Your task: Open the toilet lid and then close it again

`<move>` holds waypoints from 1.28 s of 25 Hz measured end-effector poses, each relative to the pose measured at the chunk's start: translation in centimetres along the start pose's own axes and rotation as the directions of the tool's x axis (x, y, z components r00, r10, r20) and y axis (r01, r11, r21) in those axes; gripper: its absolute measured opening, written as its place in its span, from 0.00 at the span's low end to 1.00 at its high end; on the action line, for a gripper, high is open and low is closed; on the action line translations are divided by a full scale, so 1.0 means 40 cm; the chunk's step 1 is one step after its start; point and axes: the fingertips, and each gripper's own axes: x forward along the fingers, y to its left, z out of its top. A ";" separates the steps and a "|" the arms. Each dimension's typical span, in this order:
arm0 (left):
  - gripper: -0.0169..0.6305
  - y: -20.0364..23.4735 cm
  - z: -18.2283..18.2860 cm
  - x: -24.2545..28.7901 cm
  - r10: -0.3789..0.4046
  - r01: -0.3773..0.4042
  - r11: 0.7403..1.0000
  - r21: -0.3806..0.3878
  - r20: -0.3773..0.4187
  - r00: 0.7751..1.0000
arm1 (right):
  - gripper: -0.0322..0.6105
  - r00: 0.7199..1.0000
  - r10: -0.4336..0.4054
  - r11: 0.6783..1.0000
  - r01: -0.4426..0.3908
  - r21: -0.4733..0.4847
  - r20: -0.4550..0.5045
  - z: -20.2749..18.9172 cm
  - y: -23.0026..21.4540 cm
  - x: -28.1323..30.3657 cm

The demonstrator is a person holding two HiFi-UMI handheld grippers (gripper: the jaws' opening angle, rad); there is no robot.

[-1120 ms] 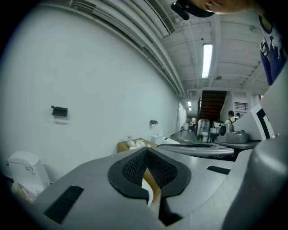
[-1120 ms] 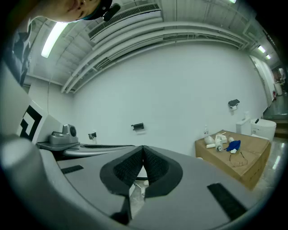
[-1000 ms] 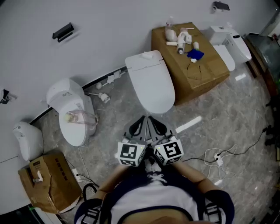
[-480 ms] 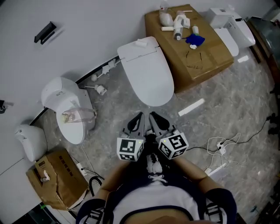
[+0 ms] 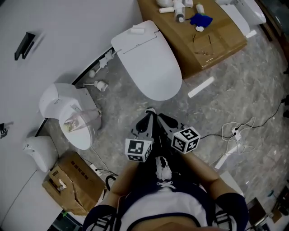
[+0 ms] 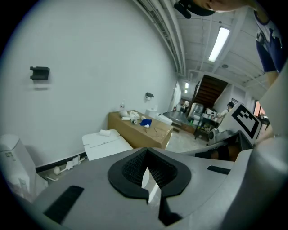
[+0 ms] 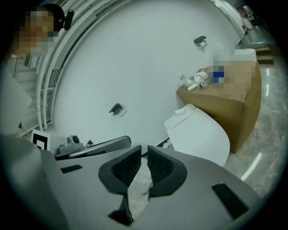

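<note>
1. Two tongs: the left tongs [image 5: 149,114] and the right tongs [image 5: 161,120] are side by side above the floor [image 5: 253,90], their tips close together and pointing at the middle toilet [image 5: 131,38].
2. Both tongs have their jaws together, with nothing between them.
3. One toilet lid [image 5: 151,67] lies shut on the middle toilet, just beyond the tips and not touched.
4. Three toilets stand along the wall [image 5: 67,27]: the middle toilet, a left toilet [image 5: 67,113], and a third toilet [image 5: 241,9] cut off at the top right.
5. Two cardboard boxes: a large box [image 5: 212,40] just beside the middle toilet and a small box [image 5: 67,185] at lower left.
6. One white bar [image 5: 201,87] lies on the floor.
</note>
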 end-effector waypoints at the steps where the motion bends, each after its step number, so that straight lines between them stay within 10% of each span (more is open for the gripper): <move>1: 0.03 0.013 -0.014 0.016 -0.016 0.016 1.000 0.010 -0.017 1.000 | 0.06 1.000 -0.017 1.000 0.017 0.026 -0.006 -0.008 -0.020 0.014; 15: 0.03 0.178 -0.239 0.283 -0.174 0.190 0.980 0.056 -0.211 0.962 | 0.20 0.969 -0.220 0.935 0.241 0.259 -0.109 -0.156 -0.383 0.234; 26: 0.03 0.132 -0.450 0.451 -0.229 0.235 0.972 -0.020 -0.313 0.922 | 0.27 0.936 -0.261 0.718 0.351 0.601 -0.236 -0.439 -0.742 0.316; 32: 0.03 0.187 -0.533 0.492 -0.182 0.191 0.982 -0.008 -0.357 0.916 | 0.32 0.965 -0.228 0.614 0.245 0.750 -0.129 -0.511 -0.829 0.356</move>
